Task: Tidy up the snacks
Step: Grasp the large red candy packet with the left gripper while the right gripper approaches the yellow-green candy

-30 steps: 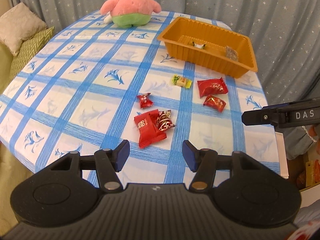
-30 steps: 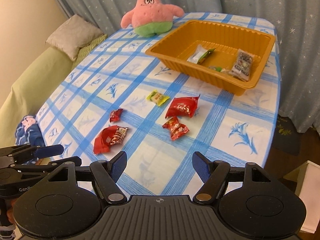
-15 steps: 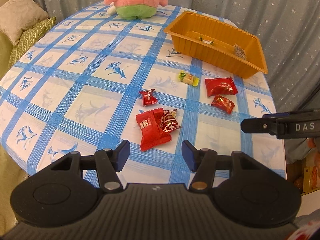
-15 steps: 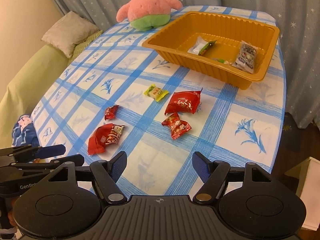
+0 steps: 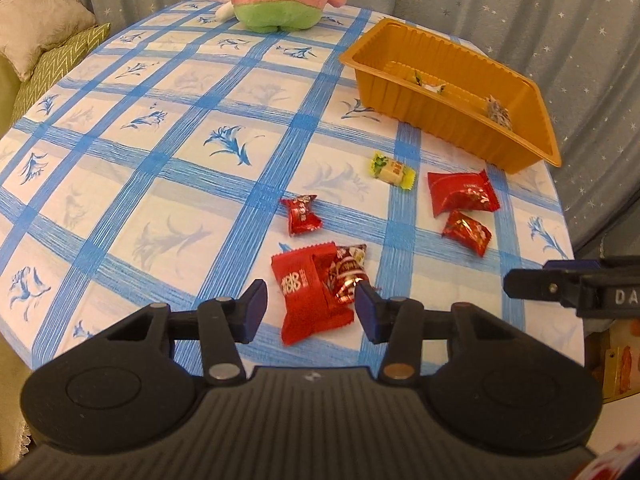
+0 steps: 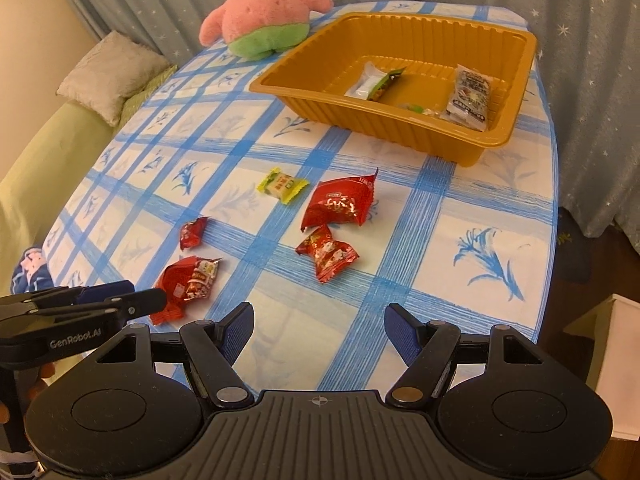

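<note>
Several wrapped snacks lie loose on the blue-checked tablecloth. My left gripper (image 5: 310, 307) is open, its fingers on either side of a large red packet (image 5: 306, 294) that overlaps a shiny red candy (image 5: 347, 276). A small red candy (image 5: 301, 214), a yellow-green candy (image 5: 392, 170), a big red packet (image 5: 460, 196) and a red twisted candy (image 5: 466, 232) lie farther off. My right gripper (image 6: 319, 332) is open and empty, short of the red twisted candy (image 6: 327, 254) and the big red packet (image 6: 340, 206). An orange tray (image 6: 320, 92) holds a few snacks.
A pink starfish plush (image 6: 264, 8) sits at the table's far end, beside the tray (image 5: 400, 92). The table's right edge (image 6: 554, 208) runs close to the tray. A sofa with cushions (image 6: 108, 76) stands on the left. Curtains hang behind.
My left gripper has moved forward and down, so the large red packet now lies between its open fingers. My right gripper has moved closer to the snacks.
</note>
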### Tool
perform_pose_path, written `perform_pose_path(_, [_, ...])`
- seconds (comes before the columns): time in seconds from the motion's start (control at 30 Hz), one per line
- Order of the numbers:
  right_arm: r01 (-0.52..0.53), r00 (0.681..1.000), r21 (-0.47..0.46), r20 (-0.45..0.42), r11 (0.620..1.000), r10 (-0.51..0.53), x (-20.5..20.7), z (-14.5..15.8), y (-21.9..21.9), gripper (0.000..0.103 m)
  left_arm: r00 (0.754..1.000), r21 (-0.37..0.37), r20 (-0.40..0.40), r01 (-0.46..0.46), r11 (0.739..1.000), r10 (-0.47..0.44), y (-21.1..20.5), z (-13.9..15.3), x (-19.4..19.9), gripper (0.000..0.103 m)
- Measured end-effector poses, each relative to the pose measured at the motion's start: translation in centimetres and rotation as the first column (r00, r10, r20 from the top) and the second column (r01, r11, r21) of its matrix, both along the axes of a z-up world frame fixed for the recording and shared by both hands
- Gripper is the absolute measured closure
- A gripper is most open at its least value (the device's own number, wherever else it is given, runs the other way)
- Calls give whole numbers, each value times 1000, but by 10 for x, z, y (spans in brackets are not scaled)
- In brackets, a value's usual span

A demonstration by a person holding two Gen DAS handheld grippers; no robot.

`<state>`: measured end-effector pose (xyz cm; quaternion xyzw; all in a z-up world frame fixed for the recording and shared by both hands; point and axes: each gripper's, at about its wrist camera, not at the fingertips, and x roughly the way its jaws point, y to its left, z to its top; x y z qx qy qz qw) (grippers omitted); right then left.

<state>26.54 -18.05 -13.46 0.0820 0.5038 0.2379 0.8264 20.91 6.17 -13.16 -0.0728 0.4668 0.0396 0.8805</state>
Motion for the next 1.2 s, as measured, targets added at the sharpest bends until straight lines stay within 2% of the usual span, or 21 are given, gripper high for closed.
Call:
perform_pose_path(0.13, [11, 1000, -3, -5, 1000, -11, 2, -1, 0, 31, 1000, -21, -9, -15, 1000, 15, 6, -4, 9, 65])
perform_pose_path(0.57, [37, 999, -8, -12, 999, -37, 10, -4, -2, 31, 999, -24, -53, 2, 1000, -4, 10, -18, 23, 80])
perform_pose_path(0.9, [13, 1000, 6, 11, 1000, -13, 14, -2, 1, 31, 999, 2, -48, 13, 1000, -13, 17, -14, 18, 83])
perform_pose_path(1.2, [-57, 992, 3, 109, 998, 56, 26, 4, 14, 31, 996, 32, -19, -86, 996, 87, 54, 0, 11, 83])
